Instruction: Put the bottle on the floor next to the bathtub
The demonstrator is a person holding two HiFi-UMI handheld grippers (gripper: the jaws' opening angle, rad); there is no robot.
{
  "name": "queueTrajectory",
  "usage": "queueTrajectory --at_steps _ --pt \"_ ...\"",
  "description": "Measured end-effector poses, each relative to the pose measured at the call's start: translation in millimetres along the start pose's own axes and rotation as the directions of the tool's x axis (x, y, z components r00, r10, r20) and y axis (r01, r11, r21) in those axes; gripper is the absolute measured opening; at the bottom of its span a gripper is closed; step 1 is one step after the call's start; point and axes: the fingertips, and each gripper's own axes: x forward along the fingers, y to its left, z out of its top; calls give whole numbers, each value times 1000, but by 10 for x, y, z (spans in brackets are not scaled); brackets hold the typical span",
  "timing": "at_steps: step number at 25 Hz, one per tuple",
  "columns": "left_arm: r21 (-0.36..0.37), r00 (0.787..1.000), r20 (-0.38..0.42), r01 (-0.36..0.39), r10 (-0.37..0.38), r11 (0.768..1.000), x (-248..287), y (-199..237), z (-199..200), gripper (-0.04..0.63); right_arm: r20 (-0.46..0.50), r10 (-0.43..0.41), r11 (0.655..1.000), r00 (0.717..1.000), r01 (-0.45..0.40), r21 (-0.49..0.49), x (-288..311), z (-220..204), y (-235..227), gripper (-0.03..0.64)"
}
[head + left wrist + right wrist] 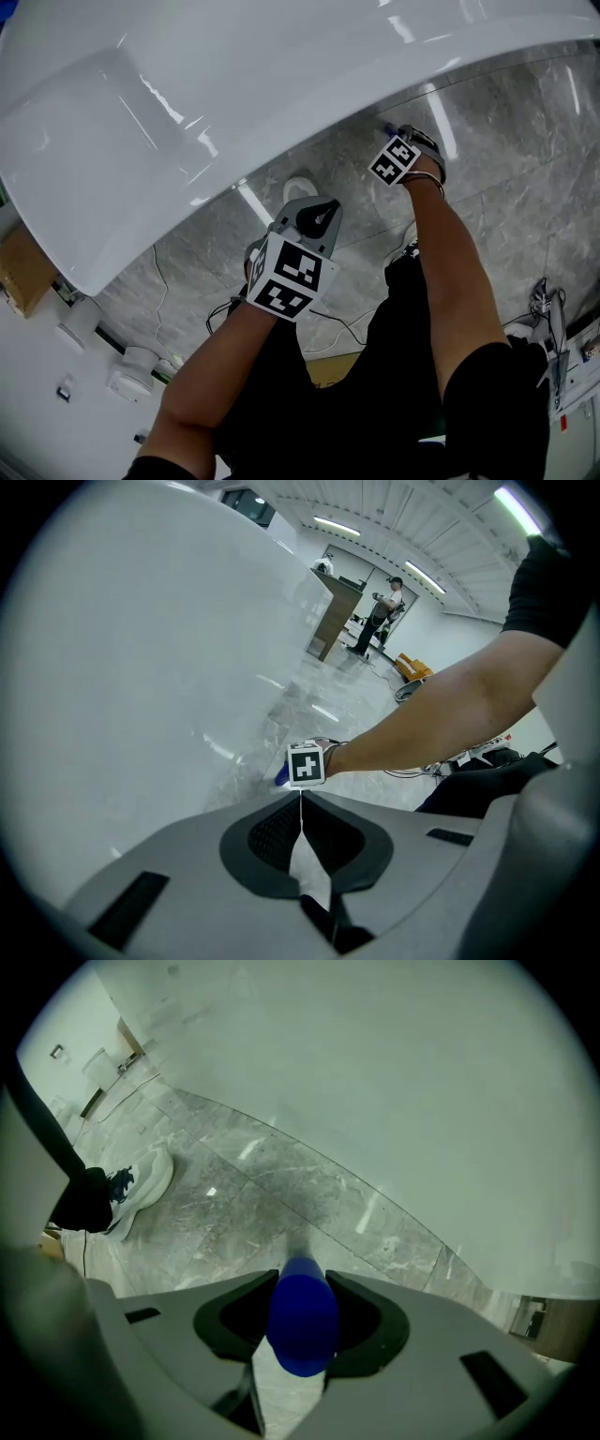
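Right gripper (302, 1309), jaws closed on a blue plastic bottle (302, 1324), reached down to the far right. The bottle lies lengthwise between the jaws, its long axis running straight out from the gripper toward the grey marble-patterned tile floor (234, 1206). The curved wall of the white glossy bathtub (422, 1101) rises just beyond and to the right. The bottle's far end is low over the tile, close to the tub's foot; contact with the floor cannot be confirmed. Left gripper (300, 822), jaws together on nothing, hangs nearer the person and well apart from the bottle. Judged from this, setting the bottle down falls to the right gripper alone, lowering along that axis.
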Motion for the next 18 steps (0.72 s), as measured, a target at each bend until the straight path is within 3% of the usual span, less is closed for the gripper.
queueTrajectory --at_steps 9,18 --pt "-9 999 4 -33 33 999 -259 -89 143 18 22 -29 999 999 28 29 -430 -61 -60 170" --pt "-40 995 65 -76 79 996 -1041 -468 636 18 77 -39 999 996 36 36 -1710 -92 -119 169"
